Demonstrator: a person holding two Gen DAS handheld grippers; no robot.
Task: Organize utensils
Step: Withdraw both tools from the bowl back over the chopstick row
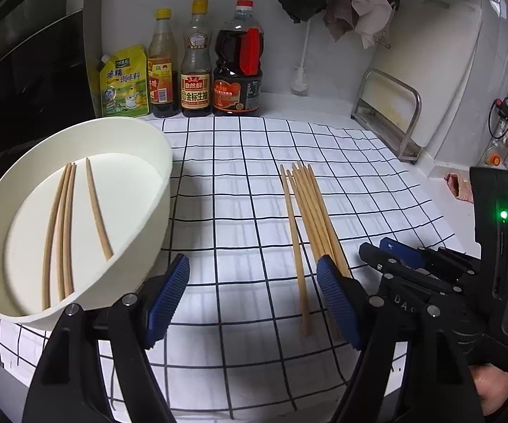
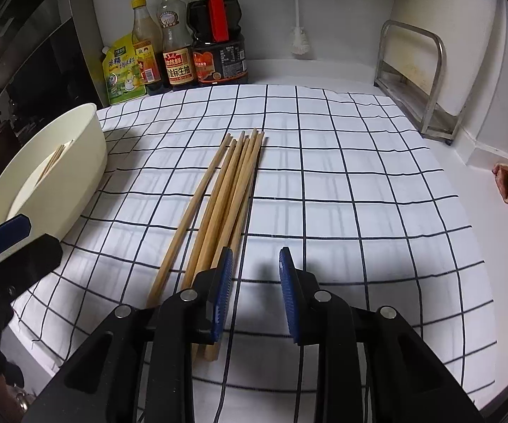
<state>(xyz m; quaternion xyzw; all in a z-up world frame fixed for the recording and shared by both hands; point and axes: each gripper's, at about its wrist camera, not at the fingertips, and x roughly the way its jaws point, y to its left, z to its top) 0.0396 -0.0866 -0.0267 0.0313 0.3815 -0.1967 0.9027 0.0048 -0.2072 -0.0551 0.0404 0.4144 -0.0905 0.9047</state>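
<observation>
Chopsticks (image 2: 218, 190) are lying bundled on the checked cloth (image 2: 360, 176), awaiting sorting; four are already resting in the bowl (image 1: 141, 162), probably sorted; left gripper (image 1: 254, 299) is gaping wide and empty; right gripper (image 2: 255, 296) is standing narrowly parted, gripping nothing.

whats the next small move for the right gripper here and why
Probably ease the right gripper slightly left and down over the bundle of wooden chopsticks on the checked cloth, then close. Its jaws are open and empty beside the bundle, while four chopsticks already lie in the cream round tub.
</observation>
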